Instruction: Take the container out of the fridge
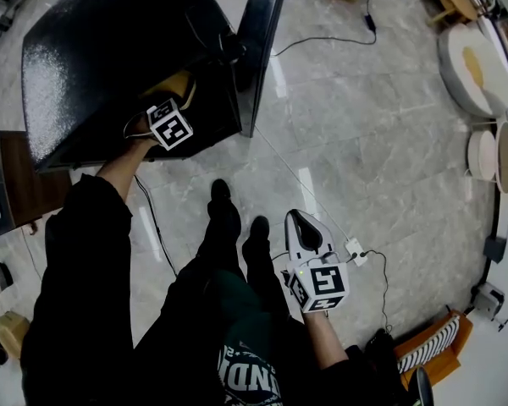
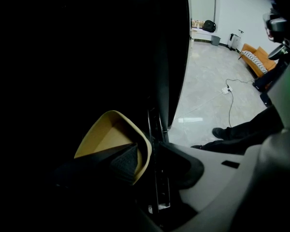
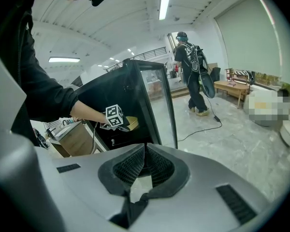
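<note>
**Left gripper straddles the yellow container's wall inside the fridge**

The left gripper point(image 2: 151, 154) reaches into the dark interior of the black fridge point(image 1: 110, 49). Its jaws stand apart, with 1 on each side of the wall of the yellow container point(image 2: 106, 134). The left ribbed pad point(image 2: 125, 161) sits inside the container against that wall. The right jaw is outside it, and a narrow gap shows between this jaw and the rim. A thin metal rail point(image 2: 154, 129) runs through that gap. The container is a shallow tub with rounded corners. It is tilted toward the camera in the left gripper view, and its inside looks bare. In the head view only a yellow edge of it shows, just beyond the gripper's marker cube point(image 1: 169, 123), at the fridge's open front.

The fridge door point(image 1: 267, 24) stands swung open to the right of the opening. A low wooden cabinet point(image 1: 21, 176) stands beside the fridge on the other side.

The right gripper point(image 3: 145, 151) is held low and well apart from the fridge, above the pale marble floor point(image 1: 364, 125). Its 2 jaws are closed tip to tip with nothing between them.

A black cable point(image 1: 322, 41) trails across the floor, and a white power strip point(image 1: 354, 248) lies near the right gripper. Farther off, another person point(image 3: 191, 71) stands with their back turned.
</note>
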{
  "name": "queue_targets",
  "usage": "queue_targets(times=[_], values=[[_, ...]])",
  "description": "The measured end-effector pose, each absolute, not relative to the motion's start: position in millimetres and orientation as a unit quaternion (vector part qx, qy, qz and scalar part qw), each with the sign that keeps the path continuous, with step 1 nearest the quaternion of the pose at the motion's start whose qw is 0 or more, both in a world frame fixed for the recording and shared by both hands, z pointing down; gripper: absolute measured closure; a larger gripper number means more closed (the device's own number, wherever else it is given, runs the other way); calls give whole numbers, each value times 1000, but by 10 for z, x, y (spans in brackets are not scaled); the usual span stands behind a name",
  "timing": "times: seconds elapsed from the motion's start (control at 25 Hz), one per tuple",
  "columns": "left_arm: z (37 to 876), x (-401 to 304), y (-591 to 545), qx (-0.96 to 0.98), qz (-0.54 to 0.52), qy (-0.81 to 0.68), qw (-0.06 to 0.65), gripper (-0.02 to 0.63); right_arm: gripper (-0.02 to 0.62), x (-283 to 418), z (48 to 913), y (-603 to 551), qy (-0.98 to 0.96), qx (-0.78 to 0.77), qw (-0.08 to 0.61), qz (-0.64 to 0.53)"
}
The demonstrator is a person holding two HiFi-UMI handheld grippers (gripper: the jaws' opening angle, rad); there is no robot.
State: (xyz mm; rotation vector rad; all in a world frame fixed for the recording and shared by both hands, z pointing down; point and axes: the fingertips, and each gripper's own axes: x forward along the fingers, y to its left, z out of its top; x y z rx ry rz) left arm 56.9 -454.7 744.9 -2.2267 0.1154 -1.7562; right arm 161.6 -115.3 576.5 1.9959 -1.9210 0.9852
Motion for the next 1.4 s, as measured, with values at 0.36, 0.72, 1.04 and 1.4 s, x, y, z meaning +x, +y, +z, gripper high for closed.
queue_targets(times=[0.36,0.72,1.04,1.4], values=[[7591,473,-4537,-747,-650,9,140,558,558,1654,5757,-1118,-639,685,97,336],[7447,522,-4401,-764,-631,0,134,572,558,1599,5708,-1154,-647,679,96,332],[7216,521,-4158,-779,-608,-2,154,574,558,1530,5631,-1175,-665,668,95,320],[6988,357,-3828,-779,-606,-9,160,577,558,1442,5498,-1123,-686,654,96,304]])
